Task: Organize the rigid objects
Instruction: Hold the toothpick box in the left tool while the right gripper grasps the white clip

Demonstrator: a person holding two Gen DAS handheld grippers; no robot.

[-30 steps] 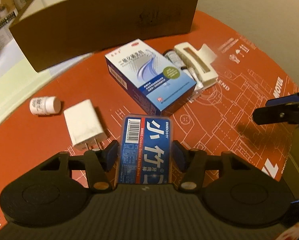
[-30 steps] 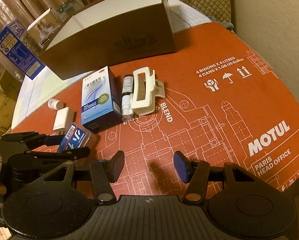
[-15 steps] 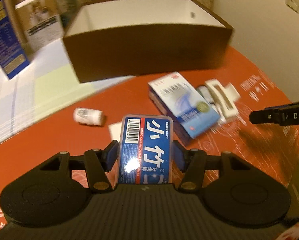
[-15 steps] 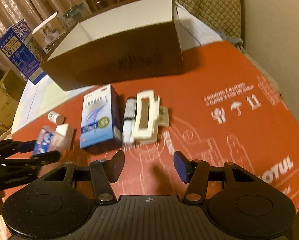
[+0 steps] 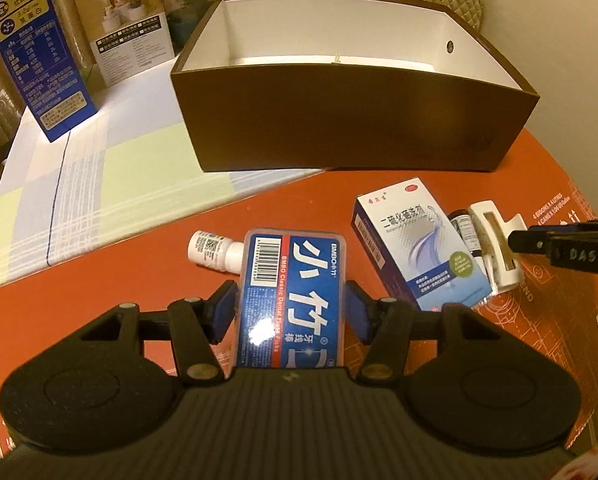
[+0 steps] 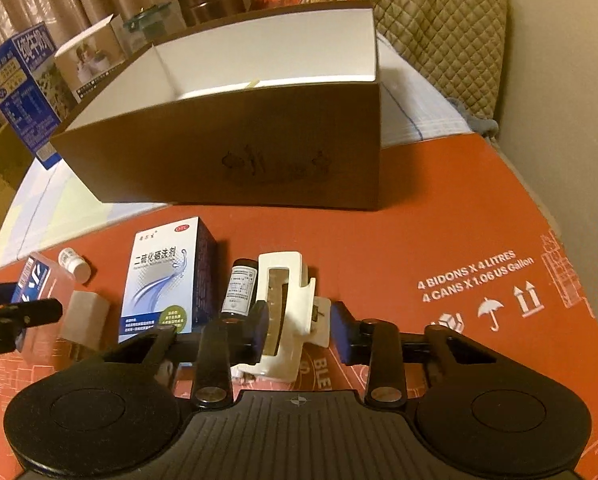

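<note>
A clear-cased, blue-labelled floss-pick box (image 5: 293, 300) is clamped in the left gripper (image 5: 291, 314); the white hair claw (image 6: 285, 312) is straddled – ungripped – by the parted right gripper (image 6: 299, 330).

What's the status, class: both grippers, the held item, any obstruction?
Left gripper shut on floss-pick box, lifted before the brown box. Right gripper open, straddling the white hair clip. Nothing visibly blocking.

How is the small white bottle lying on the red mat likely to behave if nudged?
The bottle lies on its side and looks round, so it would probably roll. It seems small and plastic, so likely light. The mat looks flat, so little would stop it.
</note>
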